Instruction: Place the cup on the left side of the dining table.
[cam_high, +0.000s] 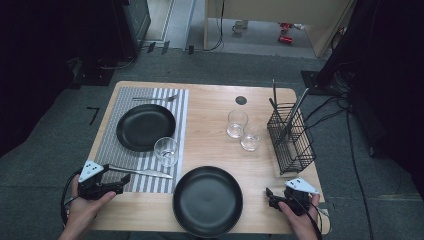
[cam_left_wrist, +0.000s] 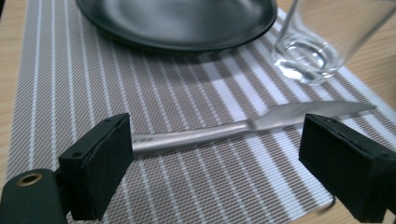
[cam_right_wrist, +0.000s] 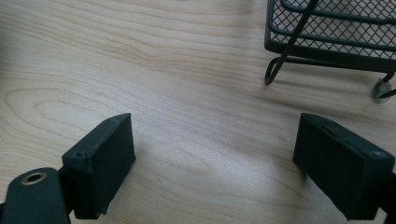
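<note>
The left hand-held gripper (cam_high: 122, 181) is hovering at the near left corner of the surface (cam_high: 215, 105), its jaws standing wide with nothing pressed between them. The table knife (cam_left_wrist: 247, 127) is lying flat on the striped placemat (cam_left_wrist: 70, 84) just ahead of those jaws, its handle end passing behind the left pad and its blade pointing toward the right one. Beyond the knife a black plate (cam_left_wrist: 187, 23) and a clear drinking glass (cam_left_wrist: 322, 42) are sitting. Farther right, the right hand-held gripper (cam_high: 270, 196) is resting over bare wood, jaws also wide and empty, with the black wire cutlery basket (cam_right_wrist: 336, 28) ahead of it.
</note>
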